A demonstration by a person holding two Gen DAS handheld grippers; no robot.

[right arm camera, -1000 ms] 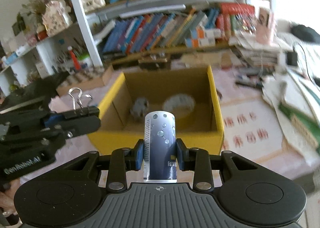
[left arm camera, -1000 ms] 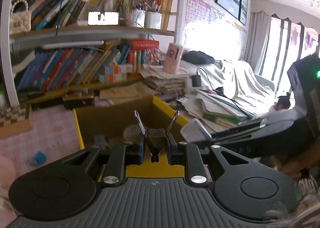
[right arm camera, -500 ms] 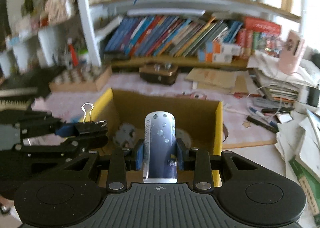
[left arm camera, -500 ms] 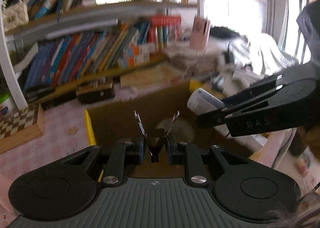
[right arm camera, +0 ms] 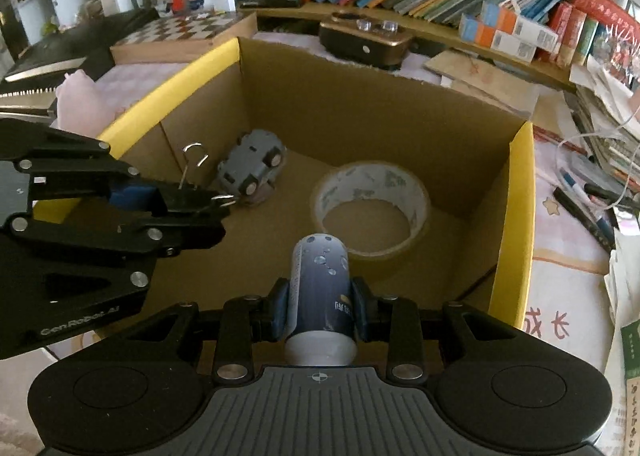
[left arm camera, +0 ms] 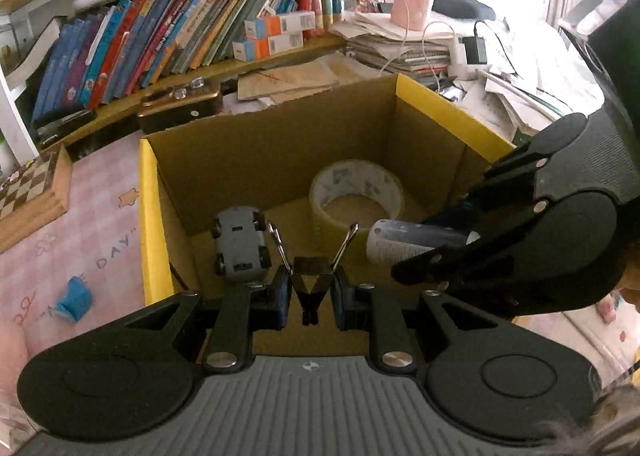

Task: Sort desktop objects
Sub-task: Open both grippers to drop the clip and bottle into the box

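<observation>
An open cardboard box [left arm camera: 148,192] [right arm camera: 520,224] with yellow edges stands on the desk. Inside lie a grey toy car [left arm camera: 240,244] [right arm camera: 252,164] and a roll of clear tape [left arm camera: 356,192] [right arm camera: 372,208]. My left gripper [left arm camera: 310,292] [right arm camera: 200,196] is shut on a black binder clip [left arm camera: 310,276] [right arm camera: 196,190], held over the box's near left part. My right gripper [right arm camera: 320,308] [left arm camera: 432,252] is shut on a dark blue cylindrical bottle [right arm camera: 320,280] [left arm camera: 412,242] with a white base, held over the near side of the box beside the tape.
A pink patterned mat [left arm camera: 80,240] covers the desk, with a small blue object [left arm camera: 74,298] on it. A chessboard box [right arm camera: 188,32], a brown case [right arm camera: 364,42], shelves of books [left arm camera: 160,32] and stacks of paper [left arm camera: 400,44] surround the box. Pens [right arm camera: 580,204] lie to the right.
Both grippers have moved forward and down over the box and tilted downward, so the inside with the car and the tape now shows. Each still holds its object.
</observation>
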